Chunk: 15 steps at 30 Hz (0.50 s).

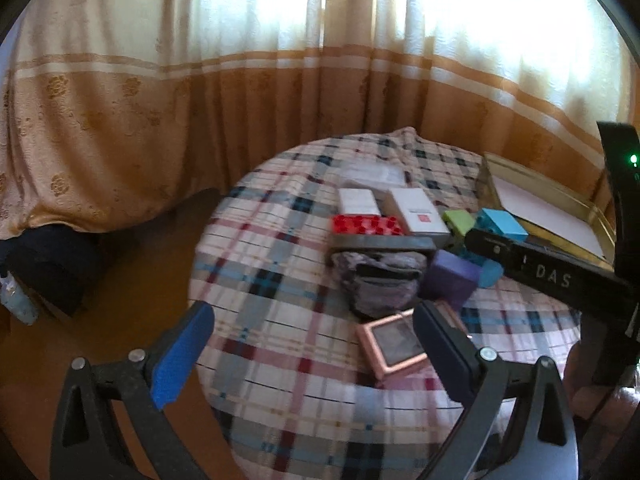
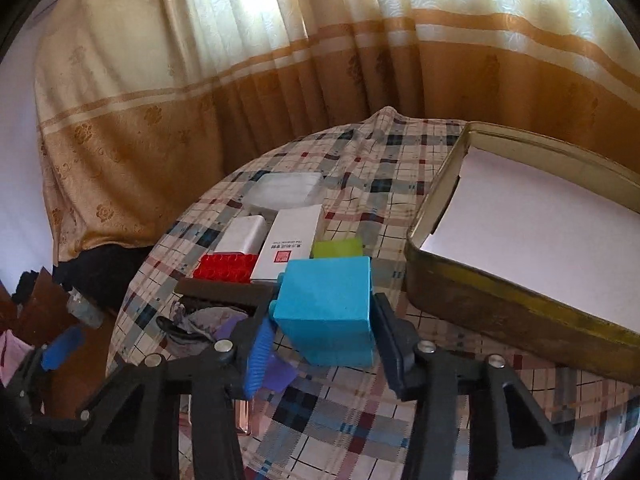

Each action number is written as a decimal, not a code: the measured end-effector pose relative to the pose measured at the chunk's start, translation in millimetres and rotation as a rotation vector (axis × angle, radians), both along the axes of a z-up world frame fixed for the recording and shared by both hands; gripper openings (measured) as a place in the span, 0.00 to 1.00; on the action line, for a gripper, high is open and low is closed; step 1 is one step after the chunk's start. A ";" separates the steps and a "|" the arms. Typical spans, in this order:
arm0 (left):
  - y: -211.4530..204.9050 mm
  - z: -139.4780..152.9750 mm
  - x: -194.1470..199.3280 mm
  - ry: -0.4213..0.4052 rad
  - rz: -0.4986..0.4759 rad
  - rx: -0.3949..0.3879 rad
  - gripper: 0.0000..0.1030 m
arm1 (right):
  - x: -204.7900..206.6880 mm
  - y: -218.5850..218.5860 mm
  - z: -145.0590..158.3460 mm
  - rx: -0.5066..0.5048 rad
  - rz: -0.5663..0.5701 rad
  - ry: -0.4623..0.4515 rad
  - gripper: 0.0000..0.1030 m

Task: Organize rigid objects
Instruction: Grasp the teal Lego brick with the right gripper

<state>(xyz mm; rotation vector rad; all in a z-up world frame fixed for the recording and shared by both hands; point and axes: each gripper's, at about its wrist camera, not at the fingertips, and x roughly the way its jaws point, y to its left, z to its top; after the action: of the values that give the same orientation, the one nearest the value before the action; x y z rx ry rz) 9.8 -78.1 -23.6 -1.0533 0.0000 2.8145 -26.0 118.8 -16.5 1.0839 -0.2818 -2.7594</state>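
On the left we see our left gripper (image 1: 312, 354) hanging over the near edge of the round table with its plaid cloth (image 1: 280, 280), its jaws spread wide with nothing between them, only cloth and, just inside the right finger, a pink framed tile (image 1: 390, 344). Moving right across the table, a red studded block (image 1: 366, 225) lies in front of a white box (image 1: 358, 200), with a second white box carrying a red seal (image 1: 420, 212) beside it, a long dark bar (image 1: 382, 244) in front of them and a grey crumpled pouch (image 1: 378, 280) nearer us. A purple block (image 1: 452, 278) and a green block (image 2: 336, 248) follow. Our right gripper (image 2: 324, 328) has its pads against both sides of the blue block (image 2: 326, 304), clamped on it just left of the open gold tin (image 2: 500, 312), whose floor holds a white sheet (image 2: 540, 236).
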 end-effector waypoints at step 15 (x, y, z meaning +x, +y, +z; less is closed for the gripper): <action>57.3 -24.4 -21.3 -0.199 -0.106 0.030 0.82 | 51.6 62.5 17.9 -0.162 -0.228 0.185 0.43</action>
<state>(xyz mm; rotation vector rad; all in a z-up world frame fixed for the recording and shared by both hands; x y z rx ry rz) -11.5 -20.8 -48.0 -1.2816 -0.0065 2.5975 25.7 181.3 1.3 0.7961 -0.6261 -2.9451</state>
